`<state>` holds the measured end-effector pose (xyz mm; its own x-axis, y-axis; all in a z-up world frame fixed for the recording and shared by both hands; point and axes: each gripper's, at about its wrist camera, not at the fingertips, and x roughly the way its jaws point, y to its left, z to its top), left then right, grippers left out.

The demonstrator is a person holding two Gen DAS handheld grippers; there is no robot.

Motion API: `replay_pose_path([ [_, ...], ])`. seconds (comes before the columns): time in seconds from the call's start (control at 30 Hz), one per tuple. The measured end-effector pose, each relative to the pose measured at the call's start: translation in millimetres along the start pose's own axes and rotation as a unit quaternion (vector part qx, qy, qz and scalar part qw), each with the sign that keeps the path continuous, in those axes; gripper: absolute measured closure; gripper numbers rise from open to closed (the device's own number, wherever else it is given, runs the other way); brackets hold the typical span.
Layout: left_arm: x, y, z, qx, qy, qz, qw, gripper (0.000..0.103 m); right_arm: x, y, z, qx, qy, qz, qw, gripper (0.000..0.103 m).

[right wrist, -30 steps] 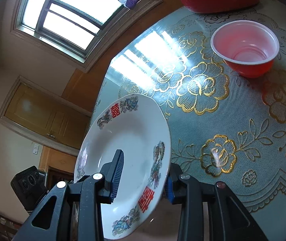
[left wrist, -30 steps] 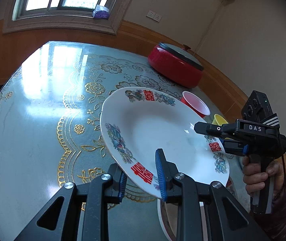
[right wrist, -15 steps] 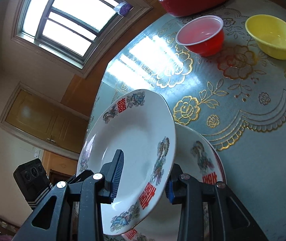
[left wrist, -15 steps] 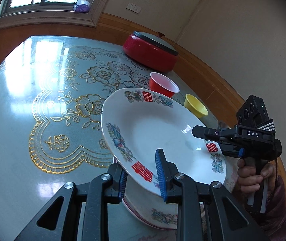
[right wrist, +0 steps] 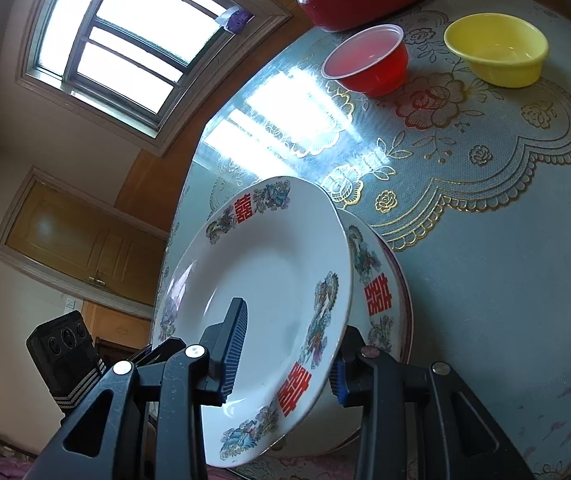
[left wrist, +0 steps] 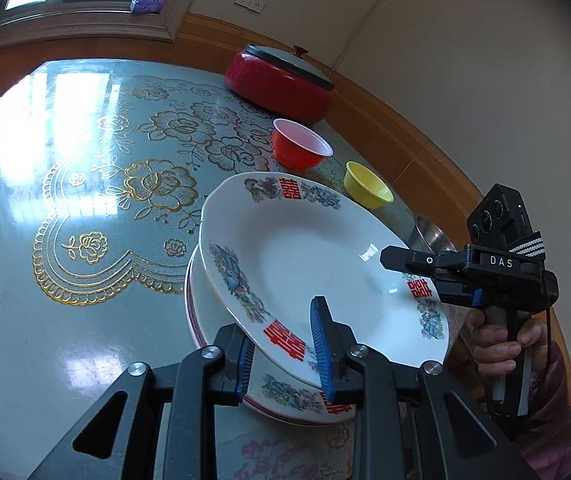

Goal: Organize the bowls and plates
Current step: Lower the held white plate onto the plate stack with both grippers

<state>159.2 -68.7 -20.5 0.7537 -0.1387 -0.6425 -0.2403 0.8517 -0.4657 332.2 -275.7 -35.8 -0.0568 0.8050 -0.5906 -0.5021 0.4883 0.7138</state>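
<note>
The left gripper (left wrist: 285, 344) is clamped on the near rim of a white plate (left wrist: 317, 256) with red characters and flower sprays, one pad on top and one beneath. The right gripper (right wrist: 281, 344) grips the opposite rim of the same plate in the same way, so the plate hangs tilted between the two, carried by both. Directly under it lies a second plate (left wrist: 285, 394) of the same pattern, flat on the surface (left wrist: 45, 320) near its front edge; whether the raised plate's low side touches it I cannot tell

Judged from this, the stacking of plates is under way but not finished: the held plate is over its mate, not yet released. It needs levelling and lowering so the two nest. Further toward the back edge stand a red bowl (left wrist: 301, 155) and a yellow bowl (left wrist: 367, 190), apart and unstacked, with a metal bowl (left wrist: 429, 236) half hidden behind the plate. Those look like the remaining work. A red lidded pot (left wrist: 281, 84) sits at the back edge
</note>
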Motion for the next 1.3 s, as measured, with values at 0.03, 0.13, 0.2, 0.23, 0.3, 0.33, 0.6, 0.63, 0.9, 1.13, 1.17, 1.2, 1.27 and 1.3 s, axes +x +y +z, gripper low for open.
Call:
replay_pose_path([
  [0.03,1,-1,-1,0.000,0.003,-0.001,1.0000,0.076,-1,-2,-1,0.002,0.001,-0.001,1.000,0.066],
  [0.13,4,-1,-5,-0.003,0.011,-0.003,0.9999,0.075,0,-5,-3,0.006,0.006,-0.006,1.000,0.066],
  [0.2,6,-2,-7,-0.006,0.014,-0.003,0.9999,0.075,0,-8,-5,0.010,0.007,-0.007,1.000,0.066],
  [0.23,6,-2,-8,-0.007,0.015,-0.003,0.9999,0.075,0,-9,-6,0.012,0.008,-0.008,1.000,0.066],
  [0.3,7,-3,-9,-0.008,0.017,-0.002,0.9998,0.075,1,-10,-6,0.013,0.010,-0.009,1.000,0.066],
  [0.33,7,-3,-10,-0.009,0.019,-0.002,0.9998,0.075,2,-10,-7,0.013,0.012,-0.010,1.000,0.066],
  [0.6,9,0,-14,-0.021,0.030,0.001,0.9993,0.075,8,-16,-9,0.012,0.021,-0.013,1.000,0.066],
  [0.63,9,0,-14,-0.021,0.030,0.003,0.9993,0.075,8,-15,-9,0.010,0.022,-0.013,1.000,0.066],
  [0.9,8,-3,-16,-0.020,0.031,0.005,0.9993,0.075,8,-15,-10,0.012,0.022,-0.012,1.000,0.066],
  [1.13,8,-3,-16,-0.023,0.032,0.005,0.9992,0.074,6,-17,-9,0.019,0.019,-0.008,1.000,0.066],
  [1.17,8,-3,-16,-0.025,0.032,0.006,0.9991,0.074,6,-17,-9,0.019,0.019,-0.008,1.000,0.066],
  [1.2,8,-2,-16,-0.027,0.032,0.006,0.9991,0.074,6,-17,-10,0.019,0.019,-0.009,1.000,0.066],
  [1.27,7,-1,-17,-0.031,0.032,0.007,0.9990,0.074,6,-18,-10,0.020,0.018,-0.008,1.000,0.066],
  [1.3,7,0,-17,-0.032,0.032,0.007,0.9990,0.074,6,-18,-10,0.020,0.018,-0.008,1.000,0.066],
])
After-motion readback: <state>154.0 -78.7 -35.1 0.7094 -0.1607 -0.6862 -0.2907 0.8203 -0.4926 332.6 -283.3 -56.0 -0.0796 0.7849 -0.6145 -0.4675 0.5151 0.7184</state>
